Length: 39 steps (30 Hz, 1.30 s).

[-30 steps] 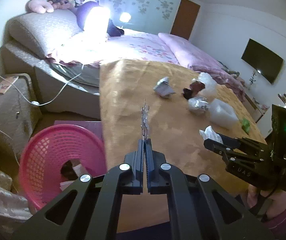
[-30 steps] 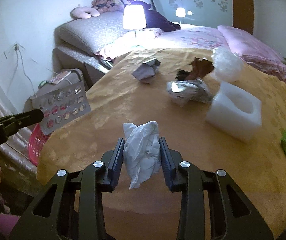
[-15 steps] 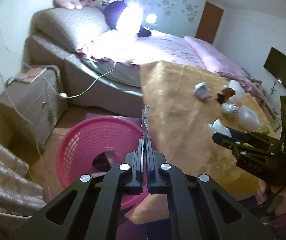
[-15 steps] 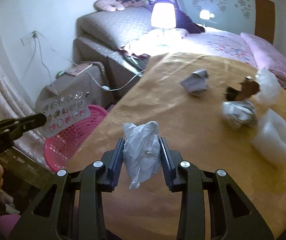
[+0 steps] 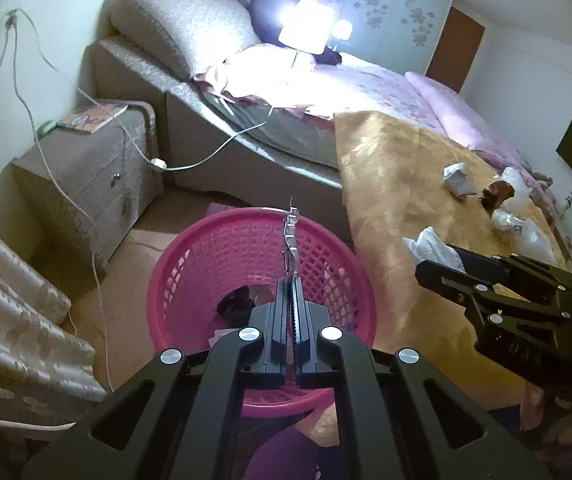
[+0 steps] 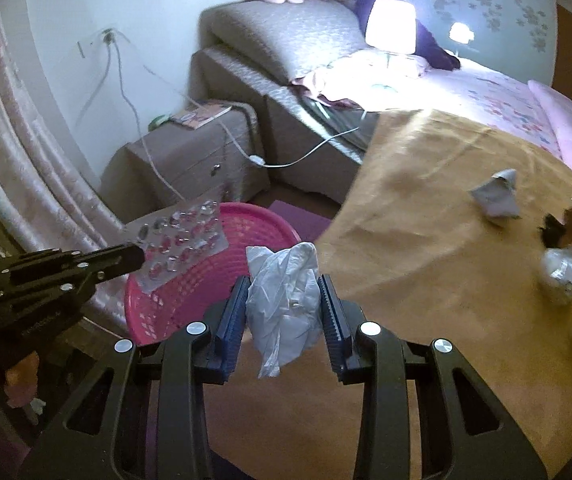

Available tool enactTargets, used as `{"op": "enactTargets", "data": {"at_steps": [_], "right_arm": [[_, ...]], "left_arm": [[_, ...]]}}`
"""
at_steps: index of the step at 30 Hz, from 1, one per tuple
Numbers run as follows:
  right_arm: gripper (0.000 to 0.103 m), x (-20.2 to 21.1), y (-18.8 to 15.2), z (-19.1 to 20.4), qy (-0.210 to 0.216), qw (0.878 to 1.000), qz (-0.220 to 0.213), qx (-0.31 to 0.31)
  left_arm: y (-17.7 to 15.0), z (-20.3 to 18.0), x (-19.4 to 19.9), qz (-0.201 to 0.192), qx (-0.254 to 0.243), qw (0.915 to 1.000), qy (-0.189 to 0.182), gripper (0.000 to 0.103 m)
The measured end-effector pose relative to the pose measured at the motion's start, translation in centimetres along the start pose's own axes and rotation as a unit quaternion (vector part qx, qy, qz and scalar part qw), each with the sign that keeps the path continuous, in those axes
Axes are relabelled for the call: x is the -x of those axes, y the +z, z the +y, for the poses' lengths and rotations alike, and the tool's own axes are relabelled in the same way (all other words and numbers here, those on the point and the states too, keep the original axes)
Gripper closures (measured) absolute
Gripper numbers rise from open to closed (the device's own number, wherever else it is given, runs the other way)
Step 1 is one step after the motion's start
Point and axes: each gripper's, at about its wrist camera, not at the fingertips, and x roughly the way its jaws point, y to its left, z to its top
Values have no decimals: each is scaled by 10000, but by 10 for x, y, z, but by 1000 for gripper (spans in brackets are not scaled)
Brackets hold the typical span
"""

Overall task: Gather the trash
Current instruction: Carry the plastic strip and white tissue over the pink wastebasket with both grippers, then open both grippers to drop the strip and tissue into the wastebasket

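Left gripper [image 5: 290, 280] fingers pinched tight on a blister pack [image 6: 182, 240], held above a pink basket [image 5: 206, 248]. Right gripper [image 6: 282, 304] fingers clamped on crumpled white plastic [image 6: 284, 300], over gold bedspread [image 6: 425, 280] edge.

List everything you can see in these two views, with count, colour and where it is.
Basket: one, pink, on the floor beside the bed.
Blister pack: one, silver, over the basket.
Crumpled bag: one, white, held near the cover's edge.
Cover: one, golden, on the bed.
Loose trash: several pieces, grey, brown, silver, white, on the cover.
Nightstand: one, brown, by the wall.
Lamp: one, lit, on the bed.
Left gripper: black, pinching the blister pack.
Right gripper: black, clamping the crumpled bag.
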Motion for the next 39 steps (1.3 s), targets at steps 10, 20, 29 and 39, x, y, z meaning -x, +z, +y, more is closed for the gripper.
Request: {"op": "enactTargets", "data": {"at_steps": [10,20,29,39], "right_arm": [[69,-21,7,15,107,9997,180,156],[68,-37,11,20,163,9991,324,197],[59,-44,9,17,208,9989,408,85],[49,-37,5,14,300,9992,262,23]], "left_arm": [[-3,7,-11,132,66,9998,96,101],[-6,14,-26,325,171,9990,235,101],[-7,22,-31,465,322,9981,236,101],[-6,27,-27,403,426,9977,325,62]]}}
